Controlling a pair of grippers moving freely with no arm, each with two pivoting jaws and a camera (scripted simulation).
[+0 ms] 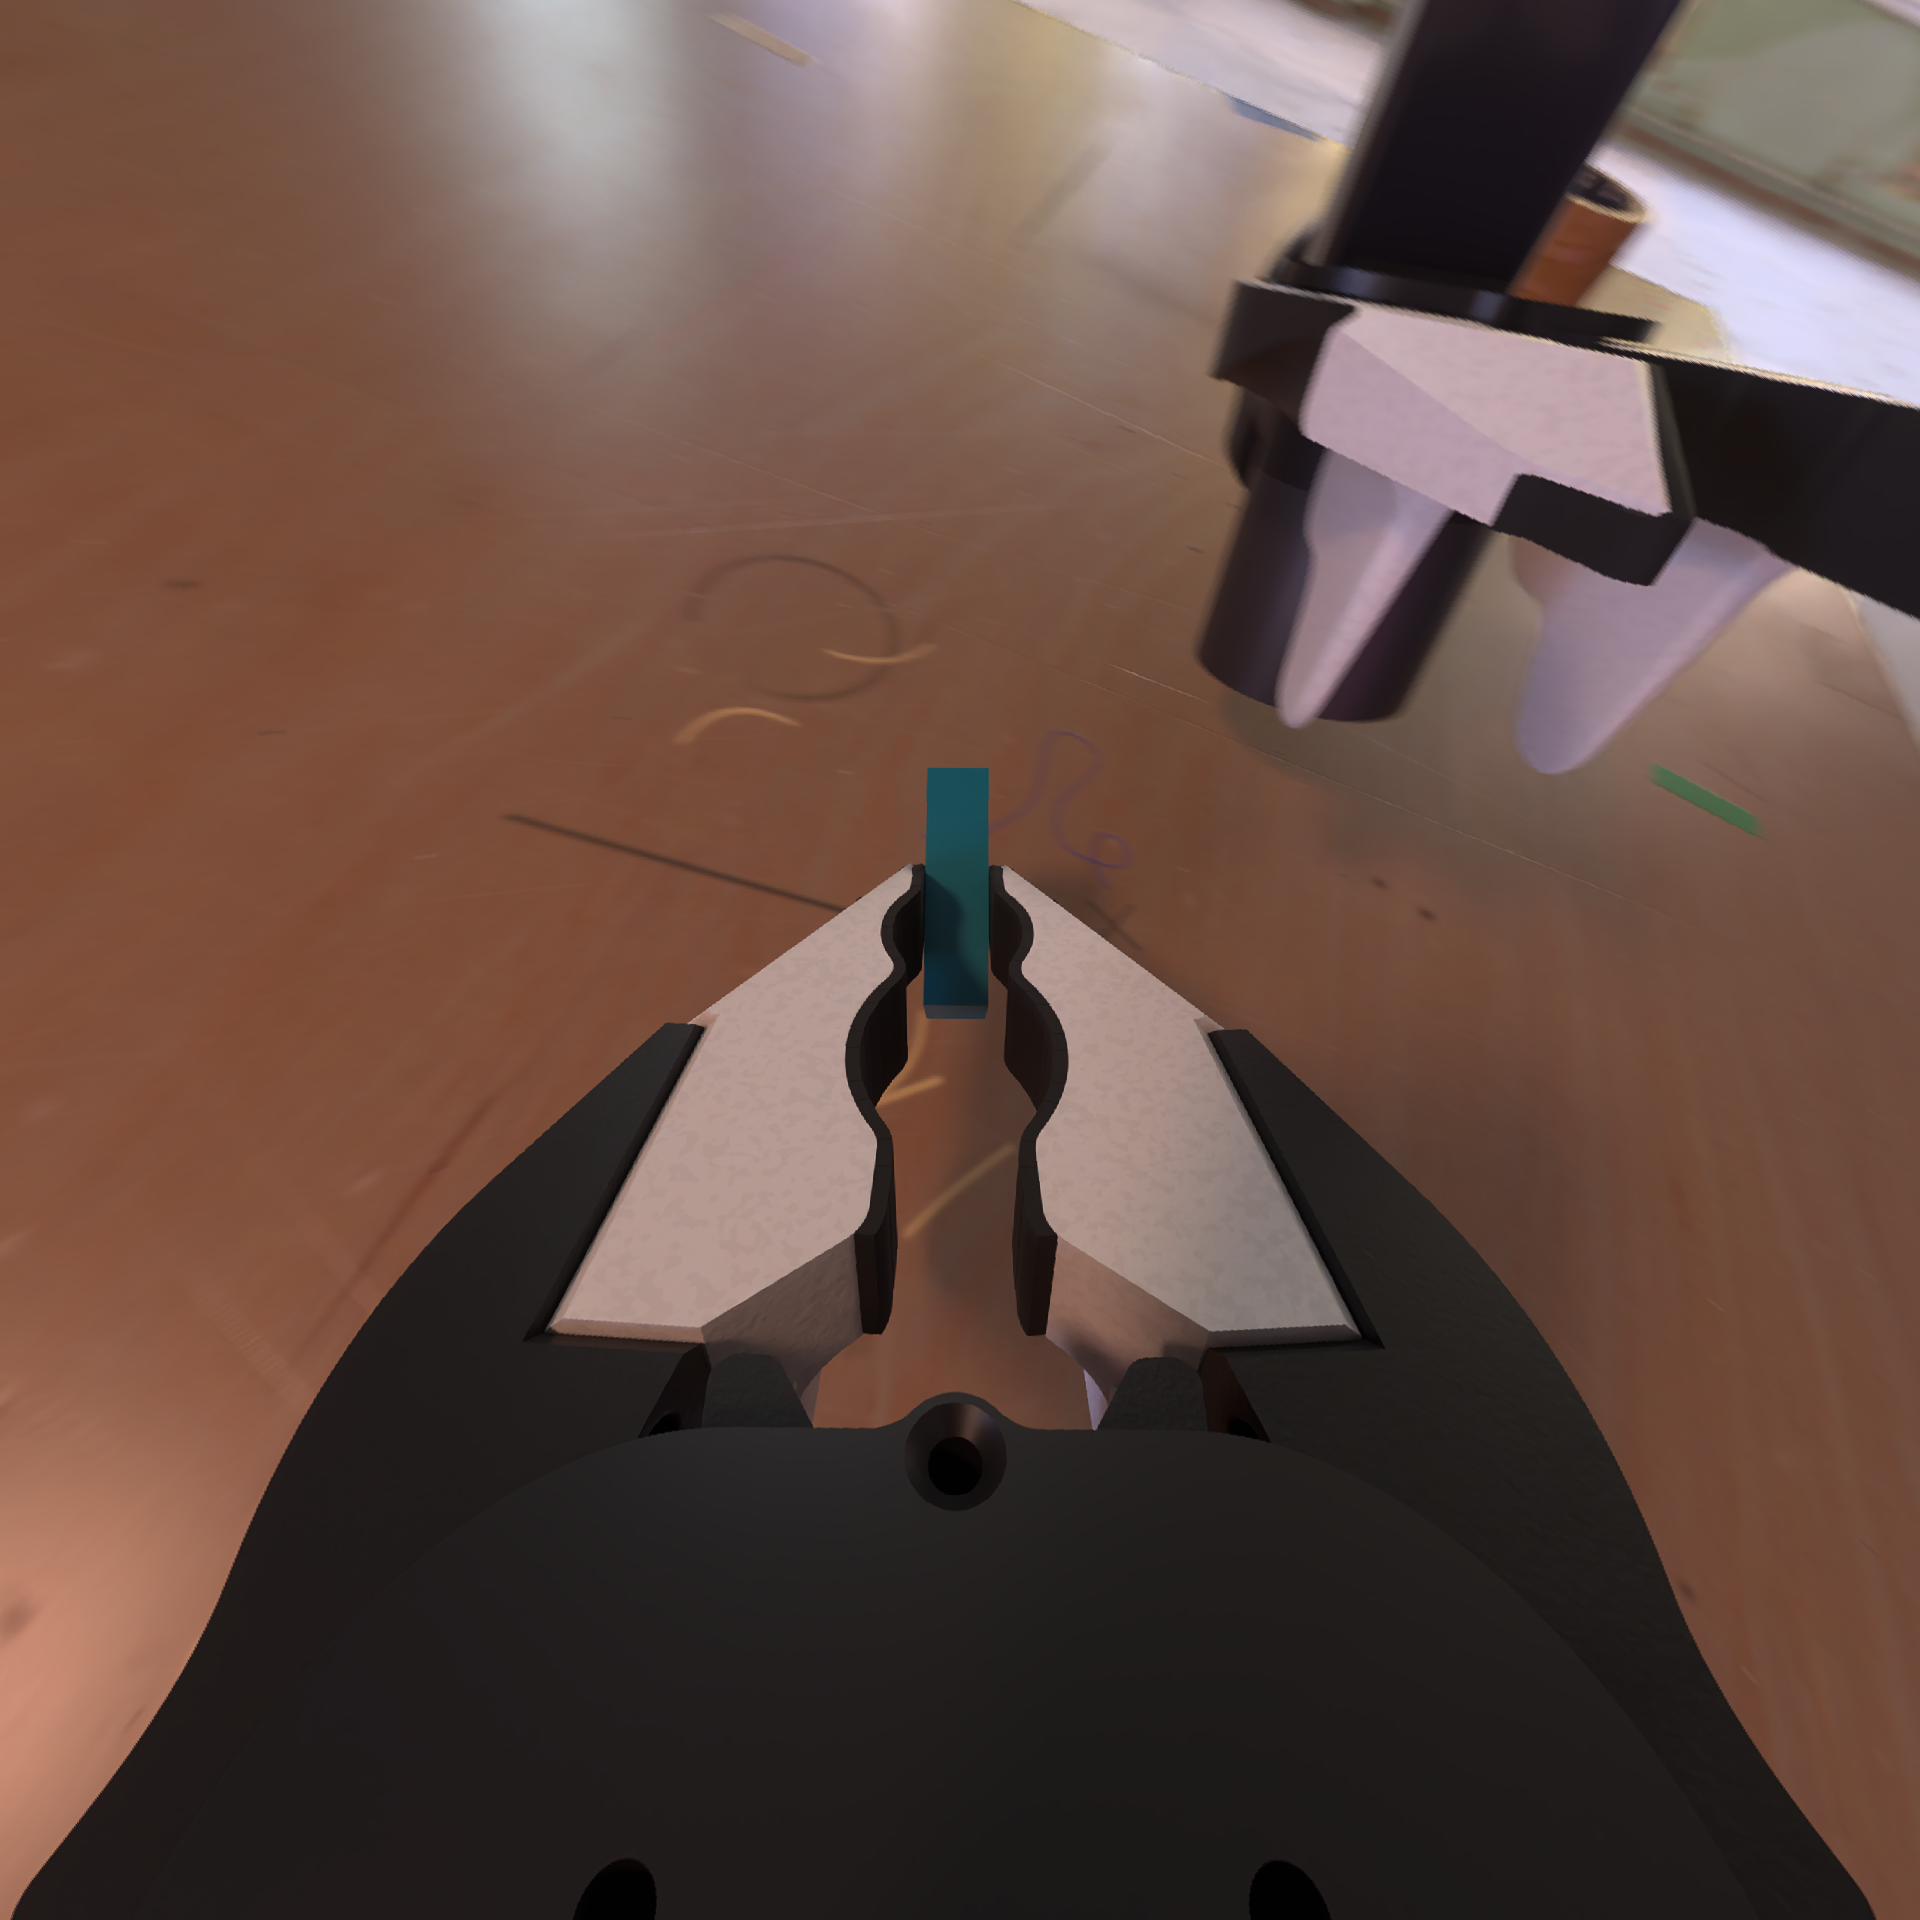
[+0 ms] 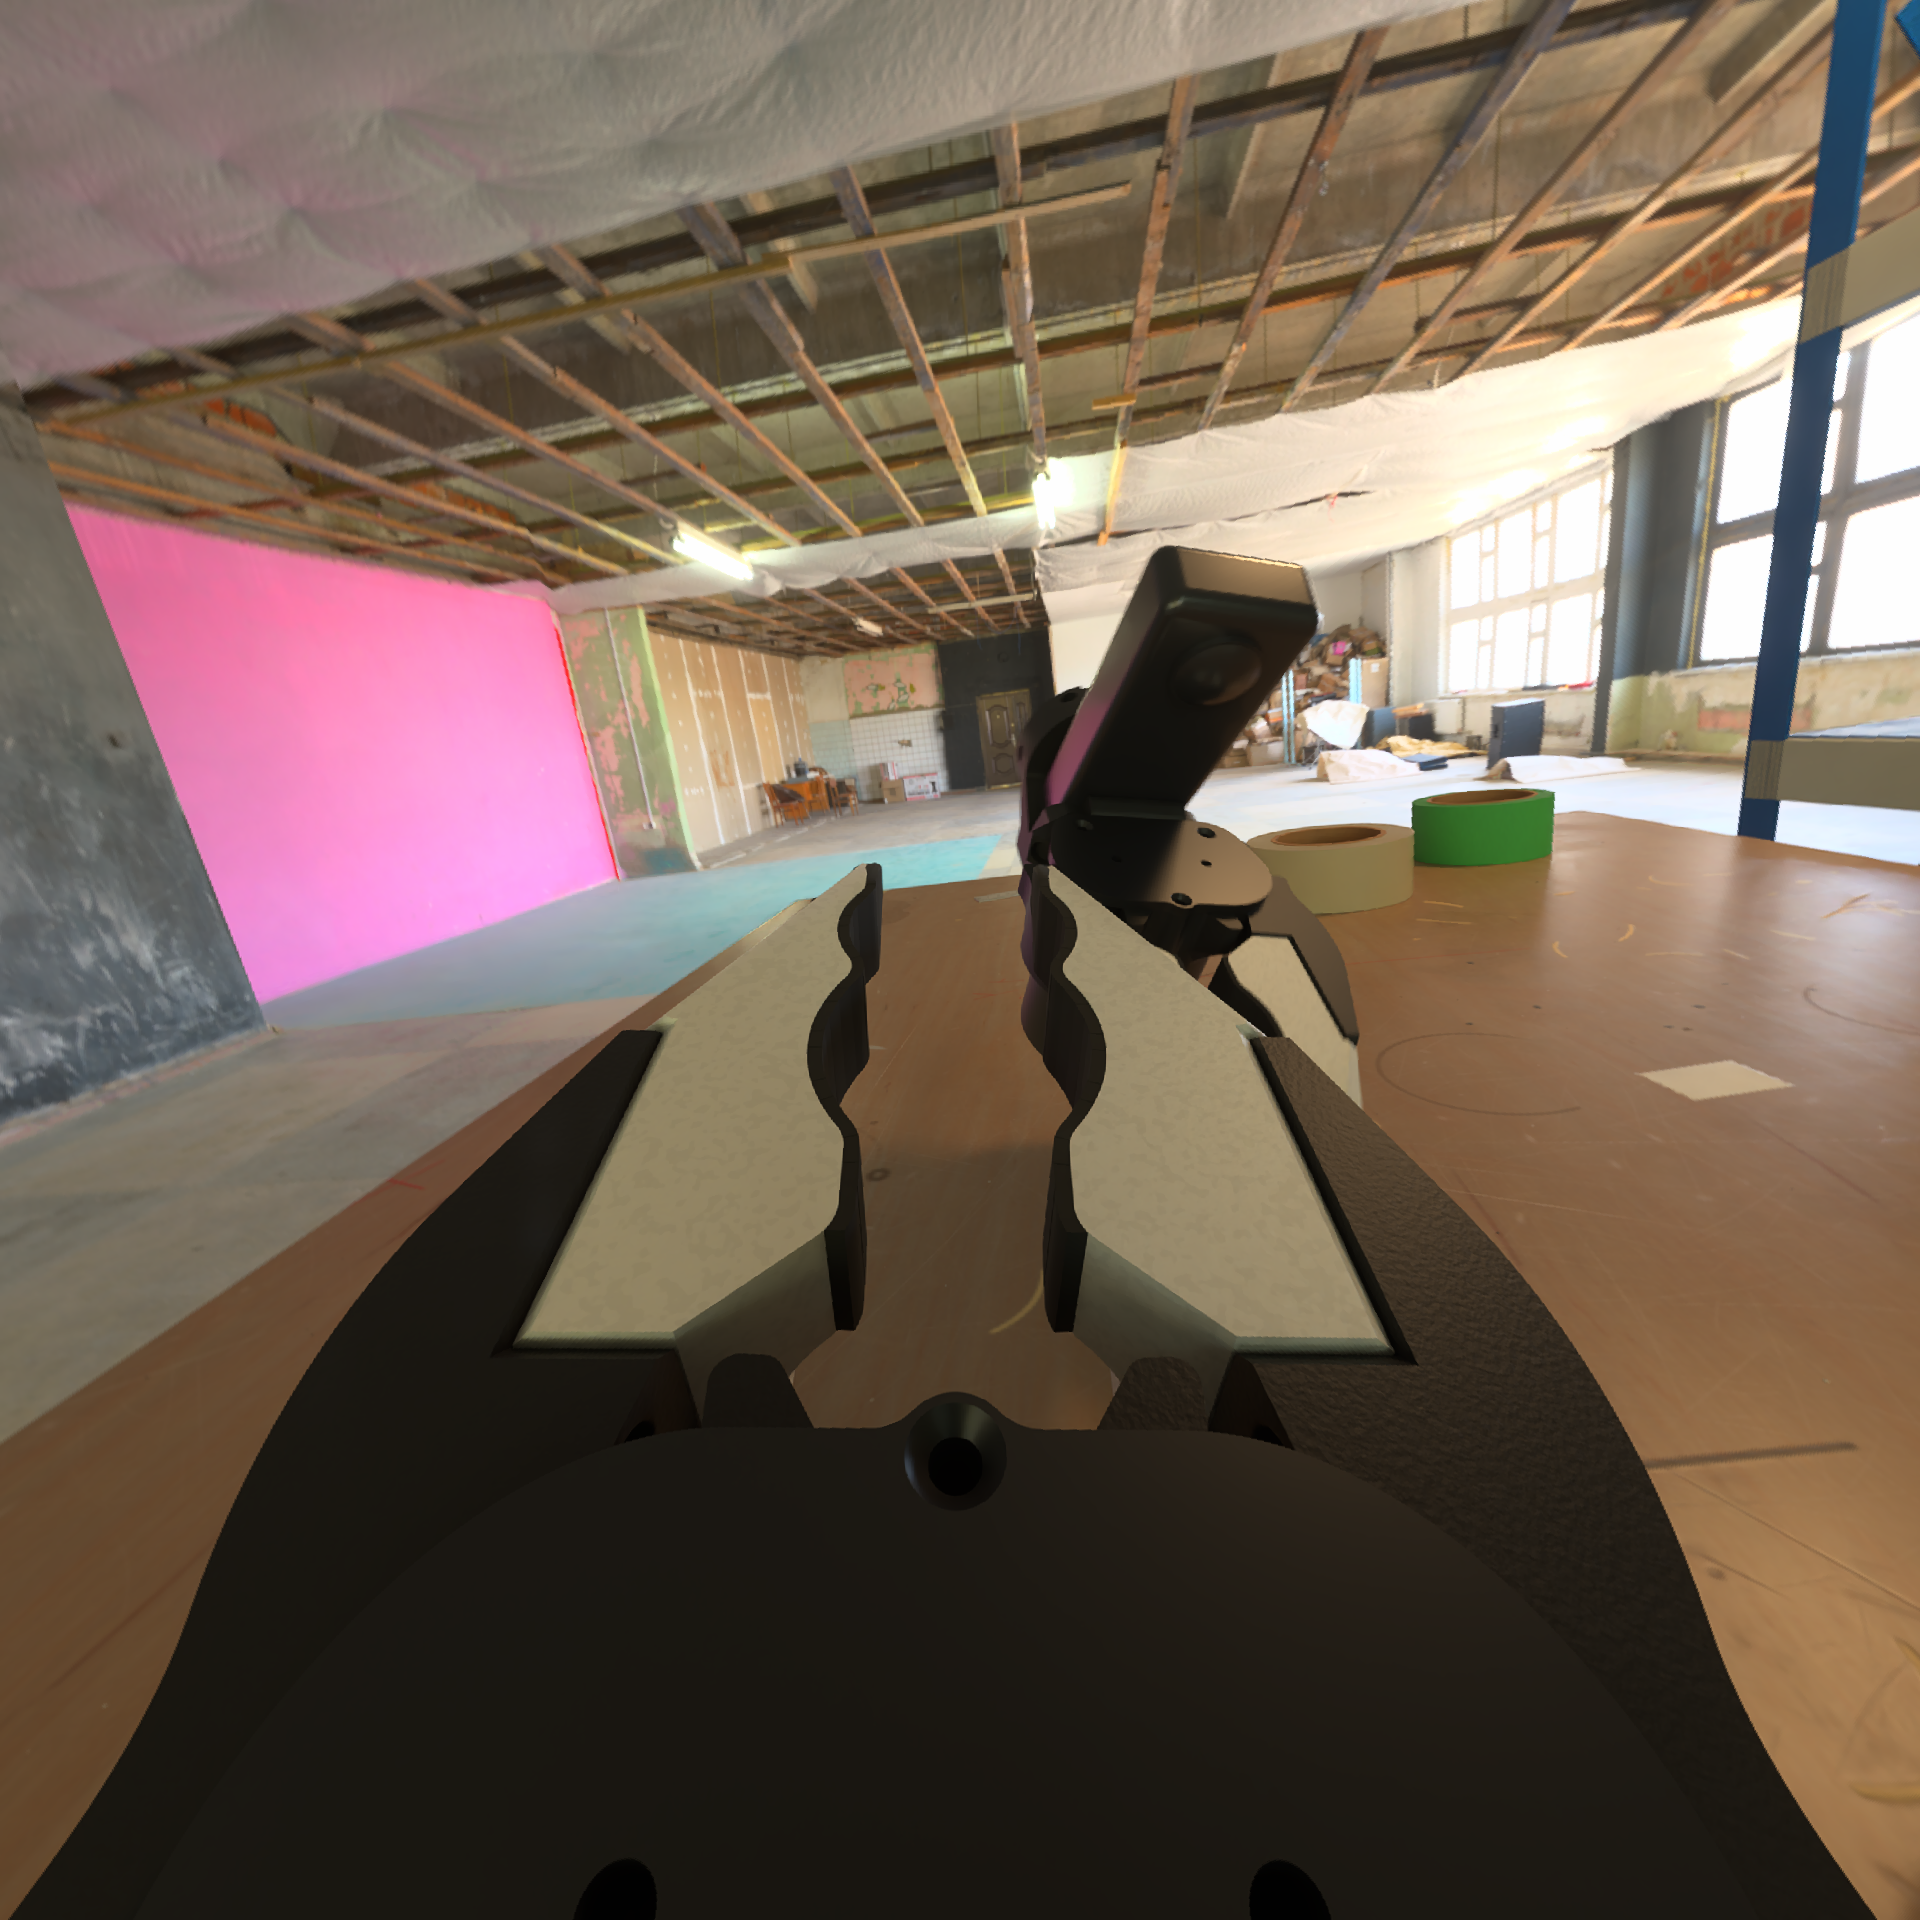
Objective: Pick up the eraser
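**Left gripper pinching eraser**

My left gripper (image 1: 957, 883), centre frame, has its fingers pressed against the teal eraser (image 1: 956, 894), which stands on end between the tips above the brown table (image 1: 364, 727). My right gripper (image 2: 956, 883) is spread with nothing between its fingers. Beige tape roll (image 2: 1335, 862) and green tape roll (image 2: 1484, 826) sit right of centre.

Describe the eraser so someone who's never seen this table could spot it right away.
Start at the wide brown wooden table. Near its middle, the left gripper points forward, and the eraser sits between the tips of its jaws. It is a thin teal block standing on edge, the only teal thing there; the nearby marks are just scratches and a flat green strip.
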